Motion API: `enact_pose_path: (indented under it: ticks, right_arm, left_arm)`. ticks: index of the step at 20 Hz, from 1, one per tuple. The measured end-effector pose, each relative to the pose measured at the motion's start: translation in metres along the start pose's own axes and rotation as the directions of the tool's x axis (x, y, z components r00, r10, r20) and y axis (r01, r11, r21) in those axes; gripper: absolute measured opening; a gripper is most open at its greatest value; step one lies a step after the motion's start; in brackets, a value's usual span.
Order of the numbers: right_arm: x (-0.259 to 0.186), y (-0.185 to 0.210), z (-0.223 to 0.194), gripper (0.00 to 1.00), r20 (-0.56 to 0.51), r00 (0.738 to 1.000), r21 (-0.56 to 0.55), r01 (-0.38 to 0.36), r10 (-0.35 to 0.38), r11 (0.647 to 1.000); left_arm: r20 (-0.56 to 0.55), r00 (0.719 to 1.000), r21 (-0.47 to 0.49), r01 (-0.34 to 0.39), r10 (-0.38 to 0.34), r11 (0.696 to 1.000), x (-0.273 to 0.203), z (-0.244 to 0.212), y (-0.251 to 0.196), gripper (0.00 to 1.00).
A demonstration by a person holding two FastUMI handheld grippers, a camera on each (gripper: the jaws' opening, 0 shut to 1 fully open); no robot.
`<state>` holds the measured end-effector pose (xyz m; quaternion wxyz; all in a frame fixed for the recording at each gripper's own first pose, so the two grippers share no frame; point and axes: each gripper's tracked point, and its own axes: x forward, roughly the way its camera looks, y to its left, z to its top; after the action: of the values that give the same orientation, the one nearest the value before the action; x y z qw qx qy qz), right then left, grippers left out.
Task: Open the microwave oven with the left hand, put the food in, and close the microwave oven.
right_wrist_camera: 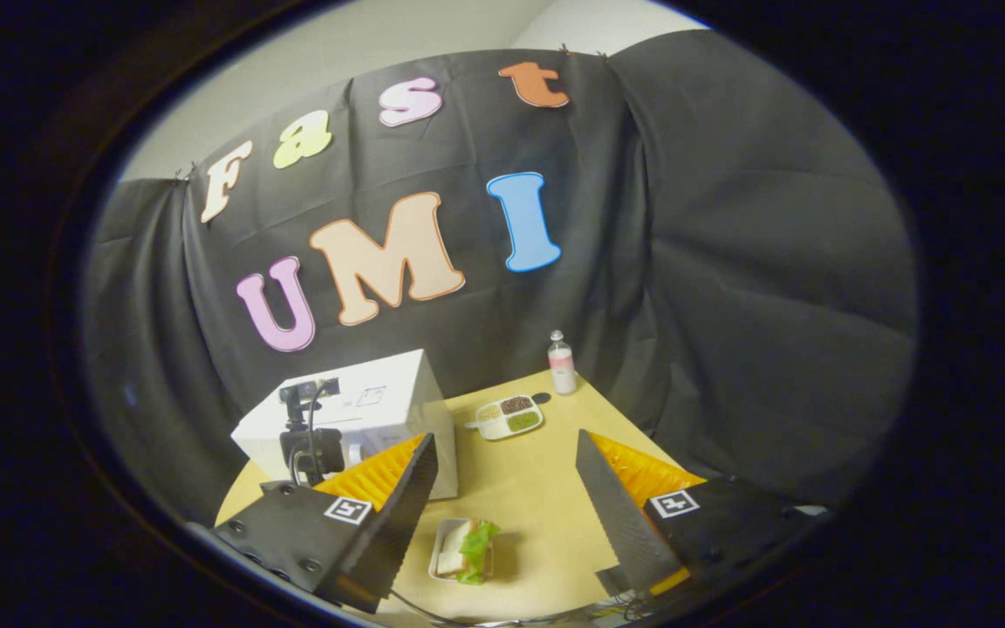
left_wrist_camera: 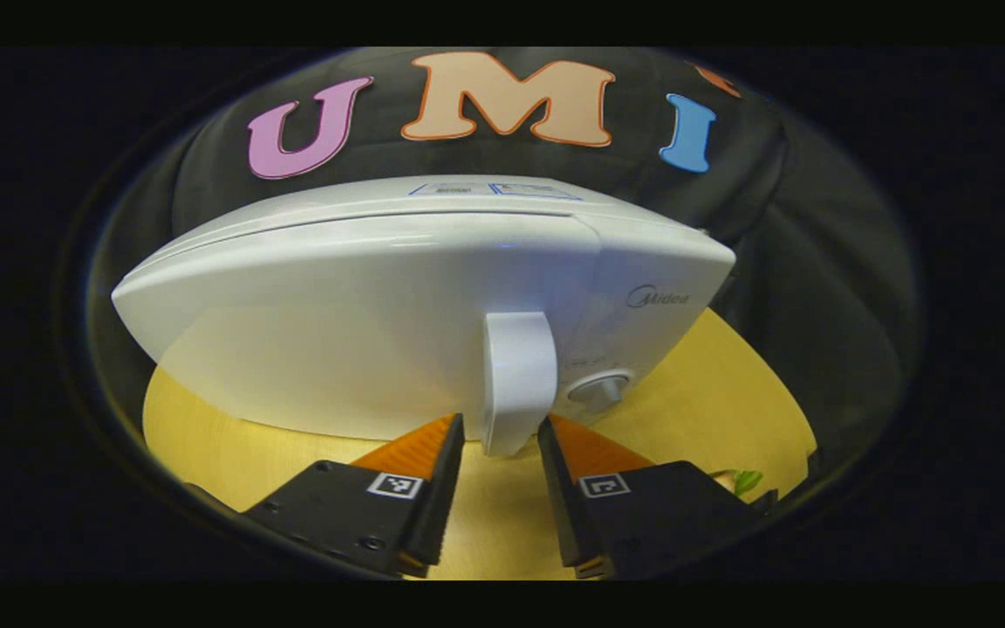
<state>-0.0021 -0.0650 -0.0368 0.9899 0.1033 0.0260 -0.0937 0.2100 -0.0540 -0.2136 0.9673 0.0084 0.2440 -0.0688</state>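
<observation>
A white microwave oven (left_wrist_camera: 398,296) stands on a pale wooden worktop (left_wrist_camera: 712,392), its door shut, seen close up in the left gripper view. A white upright door handle (left_wrist_camera: 517,379) sits toward the right of the door, with a round silver knob (left_wrist_camera: 600,390) just beside it on the control panel. The left gripper (left_wrist_camera: 500,436) reaches toward the handle with its two orange-and-black fingers (left_wrist_camera: 420,449) spread apart, one on each side of the handle's lower end; they flank it closely, but whether they touch it cannot be told. In the right gripper view, from higher and farther back, the right gripper (right_wrist_camera: 507,458) hangs above the worktop with its fingers (right_wrist_camera: 380,475) wide apart and holding nothing. Below and between them, near the front edge, lies the food: a sandwich with green lettuce (right_wrist_camera: 468,548) on a small tray. The microwave is at the left, with the left gripper in front of it. Farther back sit a divided dish (right_wrist_camera: 509,416) of small foods and a small bottle (right_wrist_camera: 562,363), near the black cloth wall.
</observation>
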Motion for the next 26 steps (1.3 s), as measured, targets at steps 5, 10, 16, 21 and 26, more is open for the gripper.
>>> enact_pose_path:
  ticks: [5, 10, 16, 21, 26]
  right_arm:
    - [0.002, 0.0, 0.001, 0.92, 0.003, 1.0, -0.001, 0.001, -0.001, 1.0]
    - [0.001, 0.007, -0.007, 0.99, -0.015, 1.0, 0.005, -0.014, 0.014, 1.0]
    - [-0.005, 0.011, -0.017, 0.92, -0.04, 0.999, 0.01, -0.028, 0.029, 1.0]
    - [-0.014, 0.013, -0.02, 0.92, -0.05, 0.998, -0.001, -0.03, 0.03, 1.0]
    - [-0.019, 0.003, -0.026, 0.99, -0.062, 0.998, -0.005, -0.008, 0.008, 1.0]
  left_arm:
    - [-0.018, 1.0, 0.026, -0.011, 0.011, 1.0, 0.005, -0.001, -0.004, 0.29]
    - [-0.013, 1.0, 0.013, -0.003, 0.003, 1.0, 0.005, -0.001, -0.004, 0.19]
    - [-0.005, 1.0, 0.001, -0.01, 0.01, 1.0, 0.002, -0.001, -0.003, 0.08]
    - [0.017, 1.0, -0.038, -0.025, 0.026, 0.999, -0.001, -0.002, -0.002, 0.06]
    - [0.057, 0.998, -0.056, -0.039, 0.042, 0.998, -0.003, -0.001, -0.002, 0.06]
